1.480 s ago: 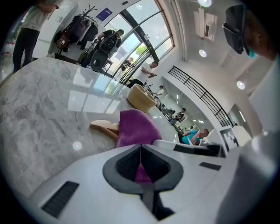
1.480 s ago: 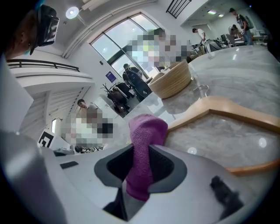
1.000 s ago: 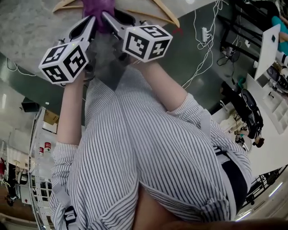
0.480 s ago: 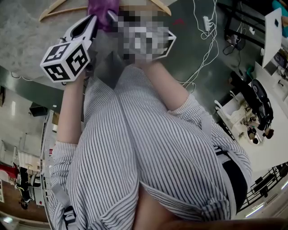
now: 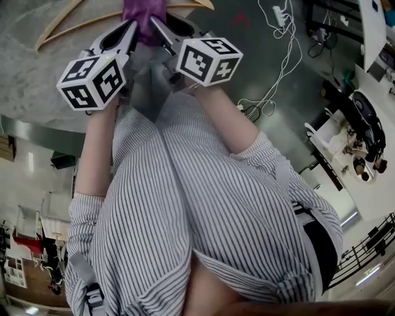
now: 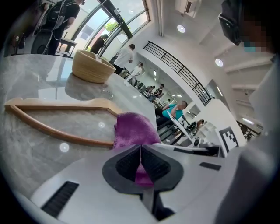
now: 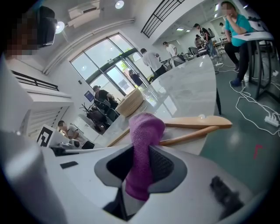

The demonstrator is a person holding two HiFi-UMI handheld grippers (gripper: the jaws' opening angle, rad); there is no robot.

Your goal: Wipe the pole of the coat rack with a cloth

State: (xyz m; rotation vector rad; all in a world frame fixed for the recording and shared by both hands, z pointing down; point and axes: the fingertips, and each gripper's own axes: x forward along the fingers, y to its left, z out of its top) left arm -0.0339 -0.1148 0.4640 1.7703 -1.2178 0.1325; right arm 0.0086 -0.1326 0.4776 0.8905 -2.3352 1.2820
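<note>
At the top of the head view, the left gripper [image 5: 128, 28] and right gripper [image 5: 158, 24] meet at a purple cloth [image 5: 143, 11] over a table [image 5: 31, 74] with a wooden hanger [image 5: 54, 31]. Left gripper view: jaws pinched on the cloth's edge. Right gripper view: jaws clamped on a thicker fold.

Bright daylight comes from windows [image 7: 109, 63] far beyond the right fingers [image 7: 164, 165], plus ceiling lamps [image 6: 181, 29]. Glare spots dot the table [image 6: 35, 148] ahead of the left fingers [image 6: 124, 167]; both gripper views bend and darken at the edges.
</note>
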